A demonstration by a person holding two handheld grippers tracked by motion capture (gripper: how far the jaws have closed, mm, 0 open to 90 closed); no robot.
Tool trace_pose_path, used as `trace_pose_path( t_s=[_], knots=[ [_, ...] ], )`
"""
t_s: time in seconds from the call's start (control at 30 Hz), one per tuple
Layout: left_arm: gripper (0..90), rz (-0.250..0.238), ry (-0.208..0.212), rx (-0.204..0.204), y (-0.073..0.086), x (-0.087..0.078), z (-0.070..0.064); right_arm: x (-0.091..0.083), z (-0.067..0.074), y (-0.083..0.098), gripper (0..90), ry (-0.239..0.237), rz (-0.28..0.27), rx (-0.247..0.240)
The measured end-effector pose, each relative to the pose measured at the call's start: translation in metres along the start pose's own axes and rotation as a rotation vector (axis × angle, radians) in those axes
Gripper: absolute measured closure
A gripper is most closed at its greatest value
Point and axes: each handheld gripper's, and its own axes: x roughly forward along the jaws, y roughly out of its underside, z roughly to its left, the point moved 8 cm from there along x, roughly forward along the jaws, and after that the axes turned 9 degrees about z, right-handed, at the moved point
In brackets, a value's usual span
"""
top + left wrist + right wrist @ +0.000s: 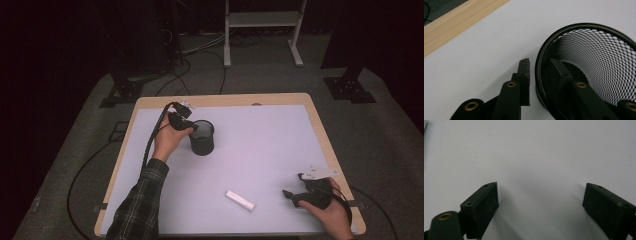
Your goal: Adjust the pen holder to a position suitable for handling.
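Note:
A black mesh cup (202, 137) stands upright on the white mat at the back left. My left gripper (192, 127) reaches over its rim from the left. In the left gripper view the cup (599, 62) sits at the right, and the left gripper (540, 61) straddles its wall, one jaw outside and one inside. A thin strip of mat shows between the outer jaw and the rim. My right gripper (292, 185) rests near the front right corner. Its jaws are wide apart over bare mat, as the right gripper (540, 187) view shows. A small white block (240, 200) lies flat to its left.
The white mat (260, 150) covers a table with a wooden border (454, 27). On the floor behind stand a white frame (262, 20) and black stand bases (350, 87). Cables (200, 65) run across the floor there.

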Motion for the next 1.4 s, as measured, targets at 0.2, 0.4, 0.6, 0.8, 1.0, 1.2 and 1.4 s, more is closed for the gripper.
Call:
trace_pose_path(
  t_s=[0.2, 0.4, 0.6, 0.8, 1.0, 1.2, 1.4],
  knots=[
    [78.5, 0.006, 0.004, 0.002, 0.001, 0.002, -0.001, 0.0, 0.0, 0.0, 12.0, 0.0, 0.0, 0.0],
    [80.8, 0.006, 0.022, -0.007, 0.001, 0.001, -0.001, 0.0, 0.0, 0.0, 12.0, 0.0, 0.0, 0.001],
    [81.7, -0.009, 0.049, -0.012, 0.0, -0.006, -0.005, 0.0, 0.0, 0.0, 12.0, 0.0, 0.0, 0.001],
    [82.2, 0.002, 0.051, 0.003, 0.0, -0.012, -0.009, 0.0, 0.0, 0.0, 12.1, 0.0, 0.0, 0.001],
    [82.2, -0.015, 0.064, 0.007, -0.001, -0.023, -0.014, 0.0, 0.0, 0.0, 12.1, 0.0, 0.0, 0.001],
    [82.2, -0.026, 0.081, 0.026, -0.001, -0.035, -0.024, 0.0, 0.0, 0.0, 12.1, 0.0, 0.0, 0.001],
    [82.2, -0.033, 0.107, 0.06, -0.001, -0.046, -0.041, 0.0, 0.0, 0.0, 12.1, 0.0, 0.0, 0.001]
  ],
)
